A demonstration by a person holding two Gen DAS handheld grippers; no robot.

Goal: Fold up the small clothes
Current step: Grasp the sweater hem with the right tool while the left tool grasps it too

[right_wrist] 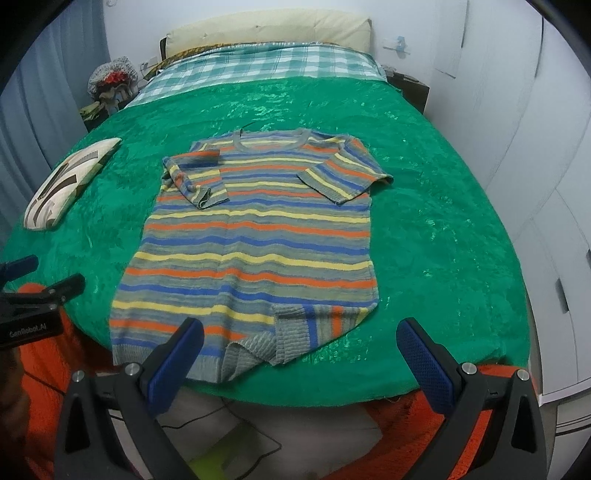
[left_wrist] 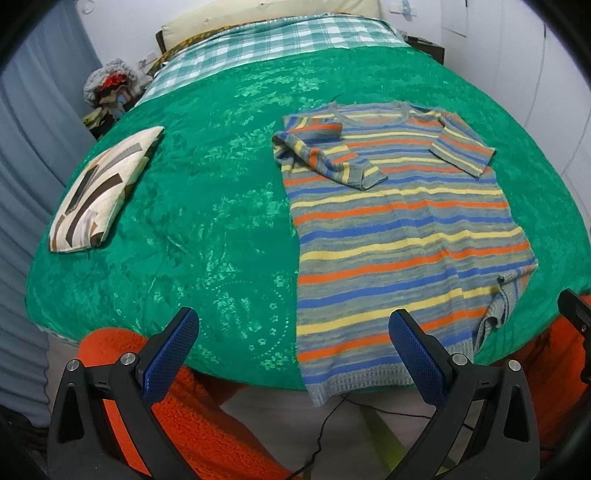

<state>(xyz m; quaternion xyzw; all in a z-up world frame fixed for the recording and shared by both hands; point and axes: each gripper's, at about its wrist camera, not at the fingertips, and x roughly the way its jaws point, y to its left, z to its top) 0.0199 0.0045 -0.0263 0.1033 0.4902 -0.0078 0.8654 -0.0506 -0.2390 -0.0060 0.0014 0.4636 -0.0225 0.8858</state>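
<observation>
Striped knit in grey, blue, yellow and orange identifies the sweater (right_wrist: 255, 236), which lies flat on the green bedspread (right_wrist: 443, 229) with its hem at the near edge of the bed and its neckline pointing toward the headboard. Both sleeves (right_wrist: 195, 181) are already folded inward across the chest, so the first folding step appears complete. The near right corner of the hem (right_wrist: 295, 332) is turned up and rumpled, showing ribbed trim. Remaining work, as judged from this layout, is to flatten that corner and fold the body over lengthwise or crosswise into a compact stack. The left gripper (left_wrist: 295, 350) hovers above the near edge of the bed with its jaws spread wide and nothing between them; the right gripper (right_wrist: 303, 354) hovers near the hem, likewise spread and empty. A folded patterned cloth (left_wrist: 99, 192) lies well apart to the left on the bedspread. A checked blanket (right_wrist: 258, 62) and a cream pillow (right_wrist: 266, 29) occupy the head of the bed. Nothing lies on the sweater; only the rumpled hem corner stands in the way of a clean fold.
</observation>
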